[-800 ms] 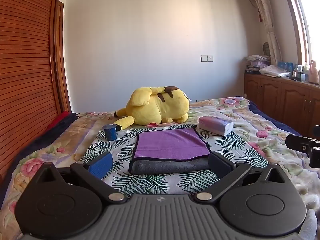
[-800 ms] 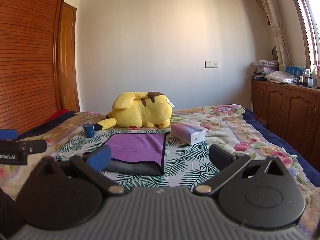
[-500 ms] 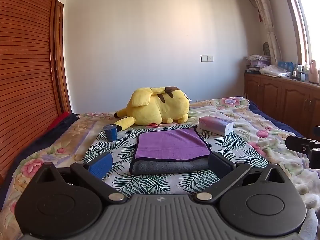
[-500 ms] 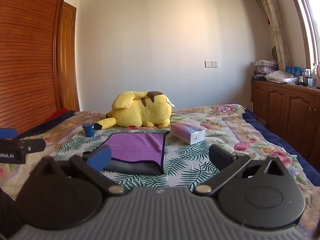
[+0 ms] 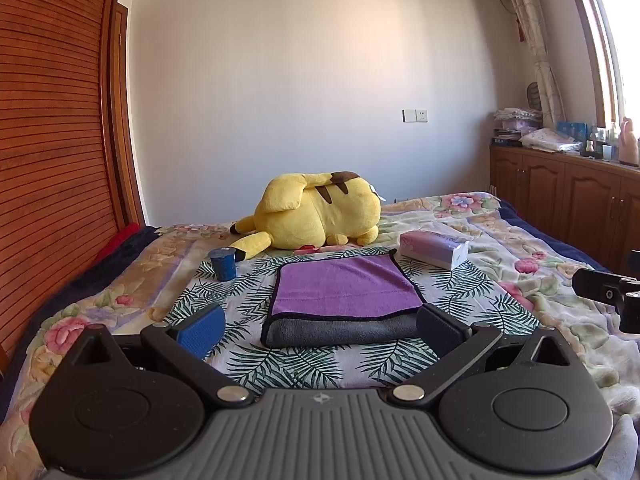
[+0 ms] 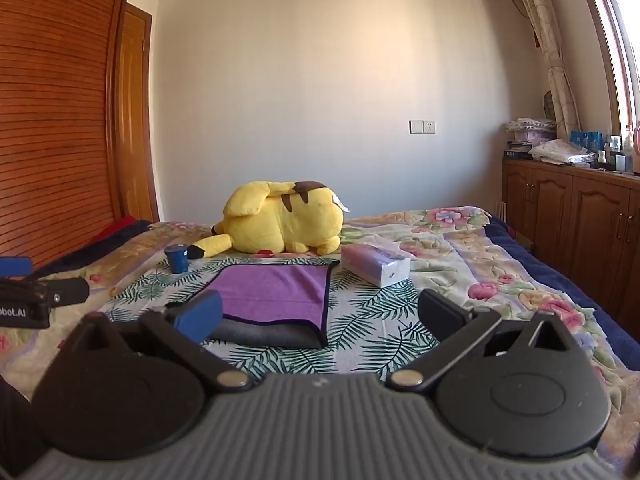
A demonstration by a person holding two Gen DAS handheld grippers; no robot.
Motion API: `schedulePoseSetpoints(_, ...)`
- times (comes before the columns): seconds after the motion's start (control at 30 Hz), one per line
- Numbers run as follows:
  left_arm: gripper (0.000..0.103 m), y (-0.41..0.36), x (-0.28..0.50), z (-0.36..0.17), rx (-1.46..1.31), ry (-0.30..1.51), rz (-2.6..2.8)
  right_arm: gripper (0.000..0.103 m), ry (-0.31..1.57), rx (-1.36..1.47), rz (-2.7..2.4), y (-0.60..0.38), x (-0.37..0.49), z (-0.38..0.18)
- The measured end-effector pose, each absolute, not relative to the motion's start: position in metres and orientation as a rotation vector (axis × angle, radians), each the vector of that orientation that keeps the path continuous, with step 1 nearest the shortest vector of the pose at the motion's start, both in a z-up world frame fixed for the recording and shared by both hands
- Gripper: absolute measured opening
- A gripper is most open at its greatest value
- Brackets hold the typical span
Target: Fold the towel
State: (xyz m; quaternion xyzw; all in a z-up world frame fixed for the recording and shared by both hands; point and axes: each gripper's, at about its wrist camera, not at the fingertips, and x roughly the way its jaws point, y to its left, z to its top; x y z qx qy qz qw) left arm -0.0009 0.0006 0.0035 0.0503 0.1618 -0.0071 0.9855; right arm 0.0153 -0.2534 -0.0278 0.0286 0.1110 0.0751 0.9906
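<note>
Barely shifted since earlier, left gripper [image 5: 320, 330] and right gripper [image 6: 318, 314] wide open, empty, short of the folded towel [image 5: 344, 300] mid-bed [image 5: 520, 280]; risks pinching bedspread.

On the bed [image 5: 500, 248]: 1 towel [image 5: 344, 292], 1 yellow plush [image 5: 316, 216], 1 blue cup [image 5: 224, 264], 1 tissue pack [image 5: 434, 248]; 2 grippers, left gripper [image 5: 320, 330] and right gripper [image 6: 320, 318].

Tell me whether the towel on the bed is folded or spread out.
Folded. The towel lies as a compact rectangle, its purple layer doubled over a thick grey layer showing along the near edge. Neither tongs touch it.
</note>
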Motion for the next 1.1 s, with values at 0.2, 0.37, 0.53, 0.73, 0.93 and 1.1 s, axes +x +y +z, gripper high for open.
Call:
schedulePoseSetpoints(0.2, 0.087, 0.0010, -0.0002, 0.0012, 0.102, 0.324, -0.014, 0.103, 0.225, 0.057, 0.150, -0.2552, 0.0165, -0.0325)
schedulePoseSetpoints(0.37, 0.087, 0.0019, -0.0004, 0.0005, 0.108, 0.324, -0.014, 0.103, 0.223, 0.056, 0.148, -0.2559, 0.0176, -0.0332)
schedulePoseSetpoints(0.53, 0.087, 0.0019, -0.0004, 0.0003, 0.108, 0.323, -0.012, 0.103, 0.224, 0.054, 0.149, -0.2558, 0.0173, -0.0333)
schedulePoseSetpoints(0.73, 0.087, 0.0012, -0.0005, 0.0001, 0.109, 0.324, -0.010, 0.103, 0.226, 0.053, 0.144, -0.2561, 0.0181, -0.0329)
schedulePoseSetpoints(0.93, 0.087, 0.0000, -0.0009, 0.0002, 0.115, 0.323, -0.014, 0.103, 0.227, 0.053, 0.145, -0.2576, 0.0184, -0.0338)
schedulePoseSetpoints(1.1, 0.087, 0.0009, -0.0002, -0.0014, 0.111, 0.325, -0.011, 0.103, 0.227, 0.051, 0.144, -0.2565, 0.0179, -0.0336)
